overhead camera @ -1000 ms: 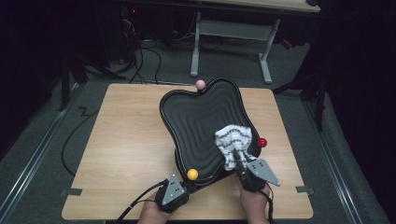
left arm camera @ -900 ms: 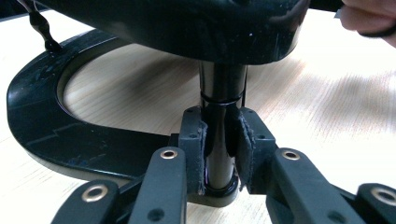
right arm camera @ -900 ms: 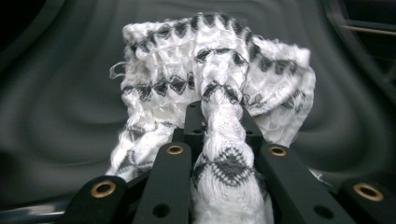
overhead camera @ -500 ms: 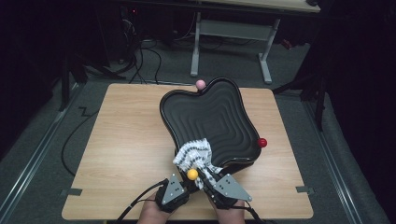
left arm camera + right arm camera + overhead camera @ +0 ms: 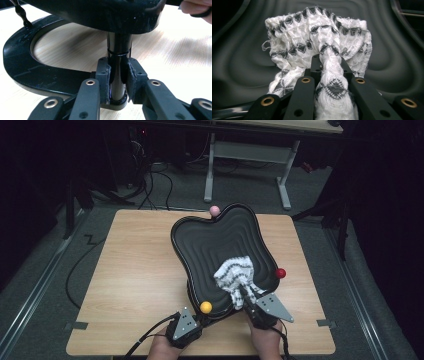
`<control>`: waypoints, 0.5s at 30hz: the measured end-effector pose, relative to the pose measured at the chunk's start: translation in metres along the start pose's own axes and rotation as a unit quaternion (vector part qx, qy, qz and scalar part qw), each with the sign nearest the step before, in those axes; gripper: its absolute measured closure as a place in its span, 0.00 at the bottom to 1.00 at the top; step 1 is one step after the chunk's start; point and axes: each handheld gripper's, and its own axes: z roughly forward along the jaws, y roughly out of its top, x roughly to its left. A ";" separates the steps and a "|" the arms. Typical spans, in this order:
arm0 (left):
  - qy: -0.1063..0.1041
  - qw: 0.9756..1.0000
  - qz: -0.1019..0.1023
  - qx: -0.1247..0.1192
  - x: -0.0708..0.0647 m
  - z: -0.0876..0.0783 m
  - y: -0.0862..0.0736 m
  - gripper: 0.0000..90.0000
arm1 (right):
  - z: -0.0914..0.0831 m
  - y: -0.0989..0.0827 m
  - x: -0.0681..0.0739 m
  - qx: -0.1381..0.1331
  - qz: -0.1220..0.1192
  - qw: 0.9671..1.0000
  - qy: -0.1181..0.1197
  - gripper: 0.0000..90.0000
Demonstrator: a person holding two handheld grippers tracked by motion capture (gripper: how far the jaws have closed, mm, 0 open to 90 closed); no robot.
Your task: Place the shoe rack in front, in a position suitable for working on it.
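High view: a rippled black tray (image 5: 210, 245) on a stand is being wiped with a cloth.

At near left, the left gripper (image 5: 117, 75) has its jaws clamped on the tray's black post (image 5: 117, 50), just above the ring-shaped base (image 5: 20, 62) on the wooden table (image 5: 135, 270), steadying it by the yellow ball (image 5: 205, 307). Further right, the right gripper (image 5: 329, 72) is pinched tight on the bunched white-and-grey cloth (image 5: 234, 274). Half a second ago the cloth sat at the tray's near-left rim by that ball; it now lies on the near-right part, close to the red ball (image 5: 281, 273). That reads as a sideways wiping stroke, with the far half probably left to do.
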 end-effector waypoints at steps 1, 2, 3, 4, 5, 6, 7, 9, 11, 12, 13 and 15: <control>0.000 1.000 -0.001 0.000 0.000 0.000 0.000 0.82 | 0.000 0.000 -0.003 0.001 0.004 1.000 -0.005 0.89; 0.001 1.000 -0.001 0.000 0.000 0.000 0.000 0.82 | 0.000 -0.001 -0.012 0.005 0.008 1.000 -0.020 0.89; 0.001 1.000 -0.001 0.000 0.000 0.000 0.000 0.82 | 0.000 -0.002 -0.018 0.007 0.011 0.999 -0.031 0.89; 0.001 1.000 -0.001 0.000 0.000 0.000 0.000 0.82 | -0.002 -0.003 -0.031 0.008 0.012 0.998 -0.054 0.89; 0.001 1.000 -0.001 0.000 0.000 0.000 0.000 0.82 | -0.002 -0.003 -0.031 0.008 0.012 0.998 -0.054 0.89; 0.001 1.000 -0.001 0.000 0.000 -0.001 0.000 0.82 | -0.002 -0.003 -0.036 0.008 0.020 0.998 -0.061 0.89; 0.001 1.000 -0.002 0.000 0.000 -0.001 0.000 0.82 | -0.004 -0.003 -0.043 0.009 0.026 0.997 -0.071 0.89; 0.002 1.000 -0.002 0.000 0.000 -0.001 0.000 0.82 | -0.006 -0.004 -0.051 0.010 0.029 0.996 -0.085 0.89; 0.003 1.000 -0.002 0.000 0.000 -0.001 0.000 0.82 | -0.008 -0.006 -0.058 0.011 0.036 0.995 -0.091 0.90; 0.003 1.000 -0.002 0.000 0.000 -0.001 0.000 0.82 | -0.008 -0.006 -0.058 0.011 0.036 0.995 -0.091 0.90; 0.003 1.000 -0.001 -0.001 0.000 -0.001 0.000 0.82 | -0.008 -0.006 -0.057 0.010 0.033 0.995 -0.092 0.90; 0.002 1.000 0.000 0.001 0.000 -0.001 0.000 0.82 | -0.012 -0.005 -0.052 0.008 0.027 0.996 -0.085 0.90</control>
